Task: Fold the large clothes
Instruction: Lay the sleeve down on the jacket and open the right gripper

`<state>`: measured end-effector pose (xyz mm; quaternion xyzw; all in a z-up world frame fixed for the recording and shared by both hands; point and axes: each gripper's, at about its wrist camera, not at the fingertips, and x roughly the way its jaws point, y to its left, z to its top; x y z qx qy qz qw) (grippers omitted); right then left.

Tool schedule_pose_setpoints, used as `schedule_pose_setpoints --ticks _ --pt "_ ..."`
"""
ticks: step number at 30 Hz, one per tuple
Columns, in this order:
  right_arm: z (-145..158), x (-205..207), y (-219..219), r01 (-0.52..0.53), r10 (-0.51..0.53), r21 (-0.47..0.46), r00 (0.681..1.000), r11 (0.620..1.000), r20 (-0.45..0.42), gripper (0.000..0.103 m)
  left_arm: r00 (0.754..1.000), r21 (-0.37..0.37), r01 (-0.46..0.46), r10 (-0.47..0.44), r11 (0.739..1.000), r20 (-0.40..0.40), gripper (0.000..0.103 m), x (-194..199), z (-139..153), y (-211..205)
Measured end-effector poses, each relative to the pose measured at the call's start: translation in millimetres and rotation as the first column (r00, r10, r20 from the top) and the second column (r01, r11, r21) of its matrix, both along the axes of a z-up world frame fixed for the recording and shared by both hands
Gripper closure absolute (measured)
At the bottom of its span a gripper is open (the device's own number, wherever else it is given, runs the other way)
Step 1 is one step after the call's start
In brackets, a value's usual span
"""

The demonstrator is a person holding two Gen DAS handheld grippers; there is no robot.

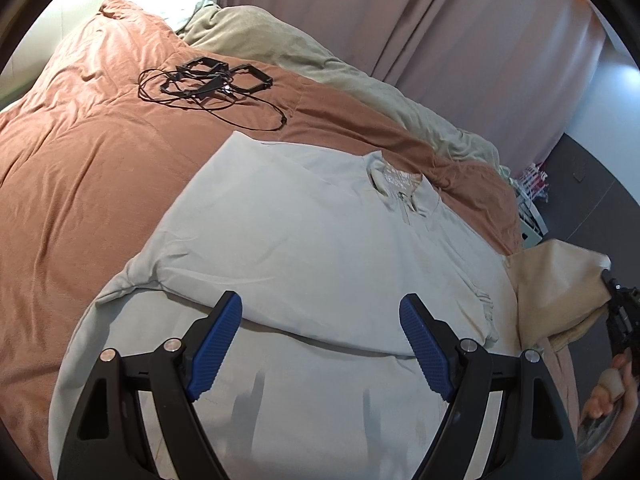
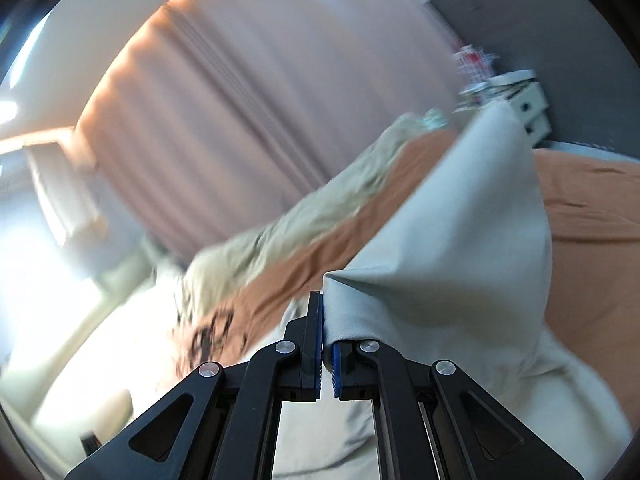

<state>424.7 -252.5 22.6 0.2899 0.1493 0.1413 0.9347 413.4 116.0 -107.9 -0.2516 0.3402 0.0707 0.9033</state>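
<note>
Terracotta duvet (image 1: 80, 168): covered the bed, filling the left side of the left wrist view.
Black cable and frames (image 1: 208, 80): lay in a loose tangle on the duvet, well apart from the garment, beyond its far edge.
Left gripper (image 1: 320, 322): hovered over the near part of the garment, its blue-padded fingers (image 1: 218, 344) spread wide apart with nothing between them.
Pale grey garment (image 1: 304, 240): lay spread flat on the duvet, collar (image 1: 400, 188) at the far end, a folded layer crossing the cloth just beyond the left fingertips.
Beige blanket (image 1: 320, 60): lay bunched along the far edge of the bed, beside the pink curtain (image 1: 460, 40).
Lifted corner (image 1: 560, 280): one part of the garment was raised off the bed at the right edge of the left view.
Right gripper (image 2: 327, 340): fingers pressed together on a fold of the grey cloth (image 2: 460, 240), which rose up and to the right; this view was blurred.
</note>
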Motion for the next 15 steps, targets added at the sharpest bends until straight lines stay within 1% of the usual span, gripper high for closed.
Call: schedule_pose_setpoints --ticks 4,7,8,10,11,12,13,14,15 --pt "-8.4 19.5 64.5 -0.106 0.097 -0.128 0.993 0.986 -0.074 0.098 1.000 -0.044 0.002 -0.002 0.999 -0.004 0.021 0.3 -3.8 6.8" --pt "-27.6 37.2 112.7 -0.195 0.154 -0.256 0.973 0.947 -0.173 0.098 1.000 -0.041 0.008 -0.009 0.999 -0.016 0.021 3.1 -4.4 7.4" --pt "-39.8 40.2 130.5 -0.232 0.173 -0.294 0.961 0.927 -0.214 0.098 1.000 -0.043 0.008 -0.009 0.999 -0.019 0.021 3.8 -4.4 8.1" --pt "-60.9 42.7 146.1 -0.286 0.200 -0.307 0.938 0.908 -0.282 0.098 1.000 -0.056 0.006 -0.008 0.998 -0.022 0.021 4.4 -5.2 11.0" --pt "-75.5 48.1 151.3 -0.316 0.213 -0.290 0.917 0.903 -0.337 0.097 1.000 -0.061 0.005 -0.007 0.998 -0.025 0.021 4.9 -6.1 12.1" --pt "-82.7 52.5 152.8 -0.333 0.224 -0.271 0.904 0.903 -0.364 0.090 1.000 -0.066 0.003 -0.005 0.998 -0.030 0.021 5.7 -7.3 13.5" --pt "-92.6 57.3 151.6 -0.364 0.260 -0.220 0.882 0.905 -0.392 0.082 0.999 -0.071 0.002 -0.004 0.997 -0.035 0.021 6.0 -8.6 14.8" --pt "-96.9 60.7 148.5 -0.380 0.286 -0.179 0.871 0.907 -0.399 0.060 0.999 -0.080 0.001 -0.004 0.997 -0.042 0.021 6.4 -10.5 16.3" --pt "-99.6 58.7 146.0 -0.387 0.310 -0.131 0.865 0.913 -0.395 0.040 0.999 -0.086 -0.001 -0.003 0.996 -0.046 0.021 6.5 -11.6 17.3"
